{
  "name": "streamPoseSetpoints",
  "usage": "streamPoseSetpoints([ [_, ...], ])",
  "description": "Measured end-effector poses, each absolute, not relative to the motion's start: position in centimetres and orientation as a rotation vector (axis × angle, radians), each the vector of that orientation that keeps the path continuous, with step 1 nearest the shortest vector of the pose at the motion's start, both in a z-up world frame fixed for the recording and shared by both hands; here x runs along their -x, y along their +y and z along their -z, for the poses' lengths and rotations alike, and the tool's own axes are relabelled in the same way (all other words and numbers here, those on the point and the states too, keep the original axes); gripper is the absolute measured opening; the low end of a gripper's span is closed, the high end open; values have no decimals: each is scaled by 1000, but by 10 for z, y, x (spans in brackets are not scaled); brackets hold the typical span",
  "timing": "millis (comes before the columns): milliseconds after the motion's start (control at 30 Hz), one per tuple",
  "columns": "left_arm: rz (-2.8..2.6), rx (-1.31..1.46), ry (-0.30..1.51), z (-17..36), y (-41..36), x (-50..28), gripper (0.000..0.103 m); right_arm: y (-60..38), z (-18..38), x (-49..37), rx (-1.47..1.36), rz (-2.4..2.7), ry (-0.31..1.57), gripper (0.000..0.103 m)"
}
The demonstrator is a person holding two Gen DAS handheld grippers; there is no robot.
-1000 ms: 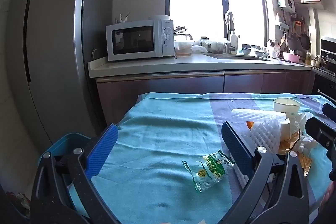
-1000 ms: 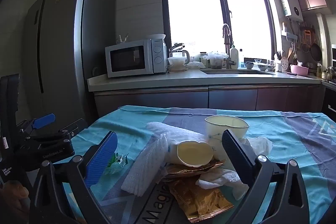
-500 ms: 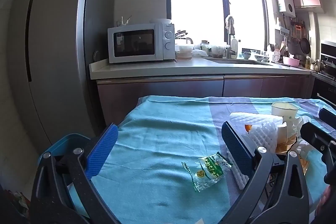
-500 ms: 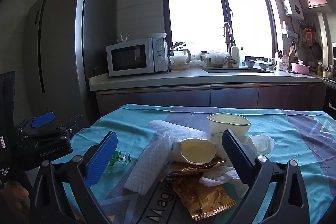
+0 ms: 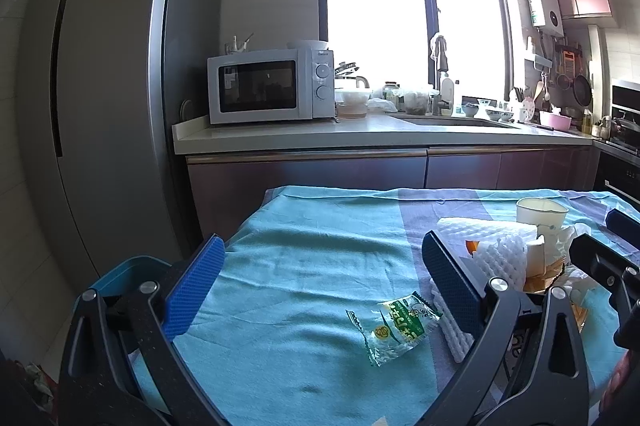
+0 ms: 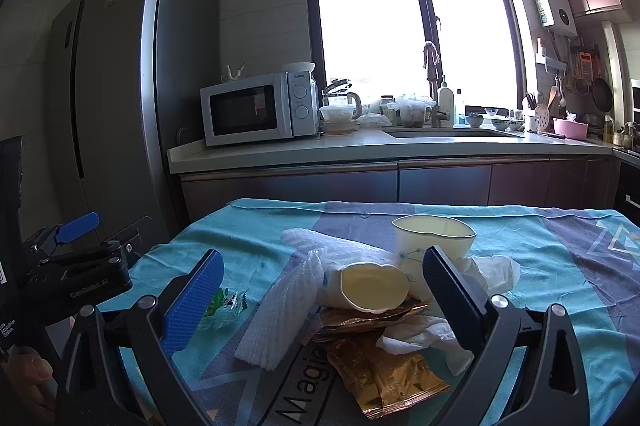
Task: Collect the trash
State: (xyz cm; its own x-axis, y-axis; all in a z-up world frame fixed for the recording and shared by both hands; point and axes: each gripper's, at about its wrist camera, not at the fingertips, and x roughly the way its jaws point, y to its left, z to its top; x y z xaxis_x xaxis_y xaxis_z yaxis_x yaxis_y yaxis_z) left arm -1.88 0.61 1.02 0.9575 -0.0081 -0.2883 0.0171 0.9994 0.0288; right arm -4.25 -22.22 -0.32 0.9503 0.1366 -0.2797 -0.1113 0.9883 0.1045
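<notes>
A green and clear snack wrapper [image 5: 398,324] lies on the teal tablecloth, in front of my open, empty left gripper [image 5: 320,276]; it also shows in the right wrist view [image 6: 224,308]. A trash pile sits ahead of my open, empty right gripper [image 6: 320,280]: white foam netting [image 6: 280,310], a tipped paper cup [image 6: 374,286], an upright paper cup [image 6: 434,238], gold foil packets [image 6: 384,376] and crumpled tissue [image 6: 424,334]. The pile shows at the right of the left wrist view [image 5: 504,246].
A blue bin [image 5: 120,272] stands at the table's left edge, below my left gripper. The table [image 6: 560,286] carries a teal and purple cloth. Behind it are a counter [image 5: 360,134] with a microwave [image 5: 272,86], a sink, and a tall fridge [image 5: 108,106].
Both grippers have drifted slightly back and up, so the trash sits a little lower in view. Nothing was grasped.
</notes>
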Motion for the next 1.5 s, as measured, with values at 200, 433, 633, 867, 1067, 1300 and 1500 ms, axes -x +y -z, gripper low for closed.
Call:
streamPoseSetpoints([
  [200,5,-27,283,-9,6,21,97,-223,3,43,-86,-126,289,96],
  [433,3,-26,280,-9,6,23,97,-222,4,43,-87,-125,292,96],
  [633,3,-25,279,-9,6,23,97,-223,5,43,-88,-126,292,96],
  [867,3,-23,279,-9,8,24,97,-223,6,42,-91,-128,293,96],
  [1067,4,-25,280,-9,8,25,97,-224,6,43,-93,-129,296,96],
  [1300,7,-26,282,-9,6,24,97,-225,6,44,-93,-133,298,96],
  [1500,12,-26,282,-9,5,24,97,-224,5,41,-95,-135,303,96],
])
